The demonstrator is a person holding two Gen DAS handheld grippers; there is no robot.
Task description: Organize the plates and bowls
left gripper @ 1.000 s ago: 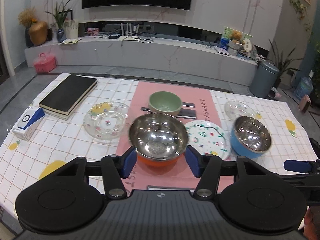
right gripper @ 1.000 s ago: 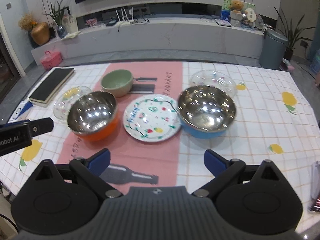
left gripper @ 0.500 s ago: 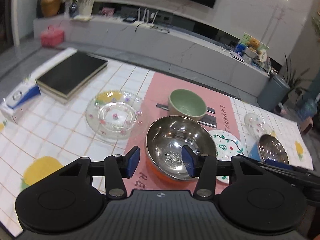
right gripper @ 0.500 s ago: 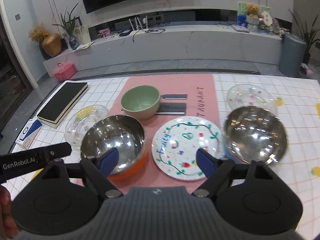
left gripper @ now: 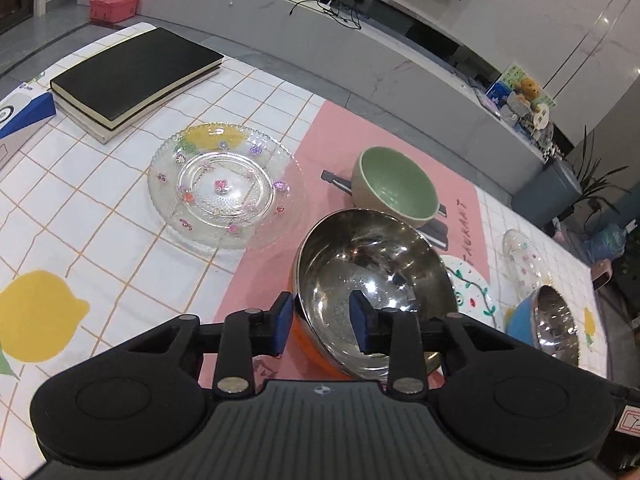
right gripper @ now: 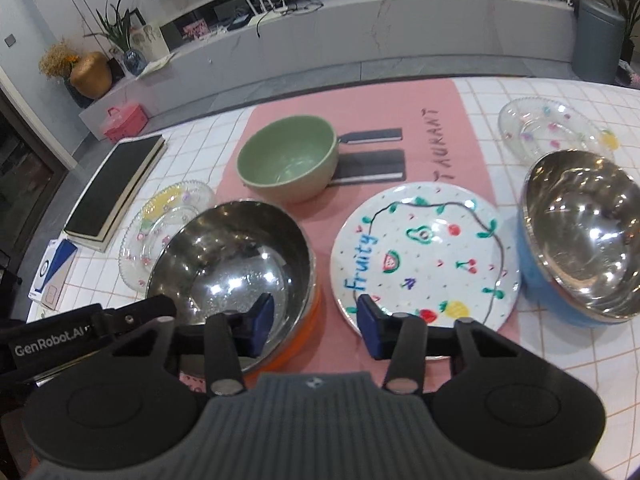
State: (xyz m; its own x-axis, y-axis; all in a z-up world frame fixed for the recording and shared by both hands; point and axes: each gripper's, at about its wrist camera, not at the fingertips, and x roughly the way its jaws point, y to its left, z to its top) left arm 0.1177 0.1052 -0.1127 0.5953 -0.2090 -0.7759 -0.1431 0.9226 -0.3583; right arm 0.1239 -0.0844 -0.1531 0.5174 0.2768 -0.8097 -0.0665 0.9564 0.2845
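"fruity" on white plate [right gripper: 426, 256]; "genrobot.ai" on left tool [right gripper: 92, 332]; mat [right gripper: 444, 148] perhaps "restaurant".

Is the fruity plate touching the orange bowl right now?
Apart. The right wrist view shows a strip of pink mat between the orange bowl and the left edge of the fruity plate.

The left gripper [left gripper: 320, 322] tilts steeply down, its blue fingers [left gripper: 283, 322] half apart after just closing in, one on each side of a bowl's rim. The right gripper [right gripper: 314, 322] is angled down much the same, its fingers [right gripper: 370, 330] also just narrowed, straddling the same rim; whether any pad presses on it is unclear
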